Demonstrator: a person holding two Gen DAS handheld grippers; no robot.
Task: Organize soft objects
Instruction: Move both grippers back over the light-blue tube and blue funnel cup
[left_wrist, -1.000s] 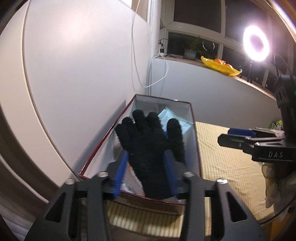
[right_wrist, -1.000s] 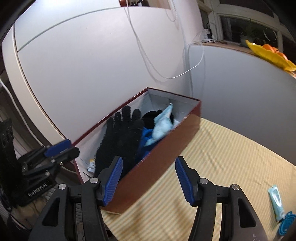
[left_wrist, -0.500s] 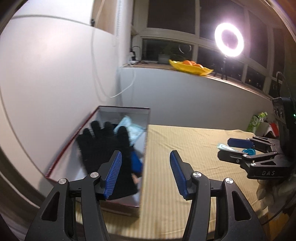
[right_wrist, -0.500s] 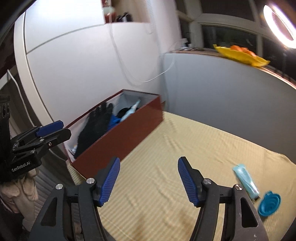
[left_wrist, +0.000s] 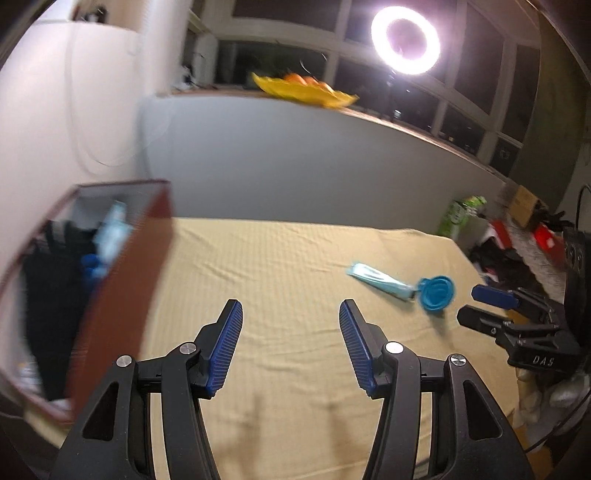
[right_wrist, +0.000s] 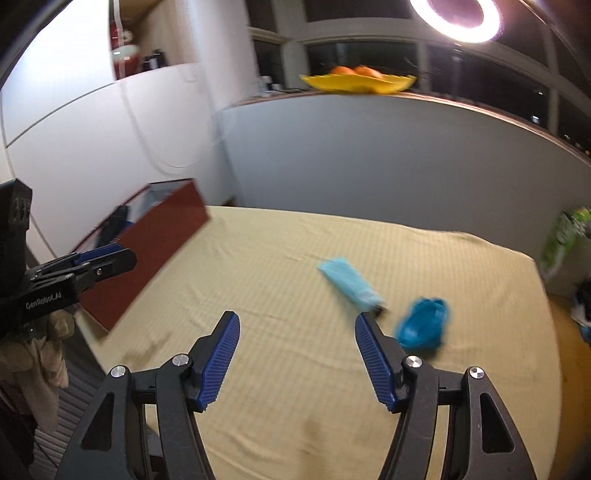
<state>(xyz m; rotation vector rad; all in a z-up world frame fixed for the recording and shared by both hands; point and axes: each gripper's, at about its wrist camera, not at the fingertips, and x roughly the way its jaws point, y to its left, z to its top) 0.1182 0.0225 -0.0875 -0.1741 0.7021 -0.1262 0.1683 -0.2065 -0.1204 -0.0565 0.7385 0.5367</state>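
Note:
A dark red box (left_wrist: 122, 295) stands at the table's left edge, holding a black glove (left_wrist: 55, 280) and light blue soft items (left_wrist: 110, 236); the box also shows in the right wrist view (right_wrist: 155, 243). A light blue tube (left_wrist: 380, 282) and a blue collapsible cup (left_wrist: 437, 293) lie on the yellow cloth at the right; in the right wrist view the tube (right_wrist: 349, 286) and cup (right_wrist: 423, 325) lie just beyond my right gripper. My left gripper (left_wrist: 290, 349) is open and empty over the cloth. My right gripper (right_wrist: 295, 360) is open and empty.
A yellow striped cloth (left_wrist: 295, 266) covers the table. A grey partition (left_wrist: 295, 158) runs behind it, with a yellow fruit dish (left_wrist: 303, 88) and a ring light (left_wrist: 406, 37) above. Clutter (left_wrist: 517, 221) lies past the right edge.
My left gripper let go of the black glove, which lies in the box. Both grippers swung right, away from the box, toward the tube and cup.

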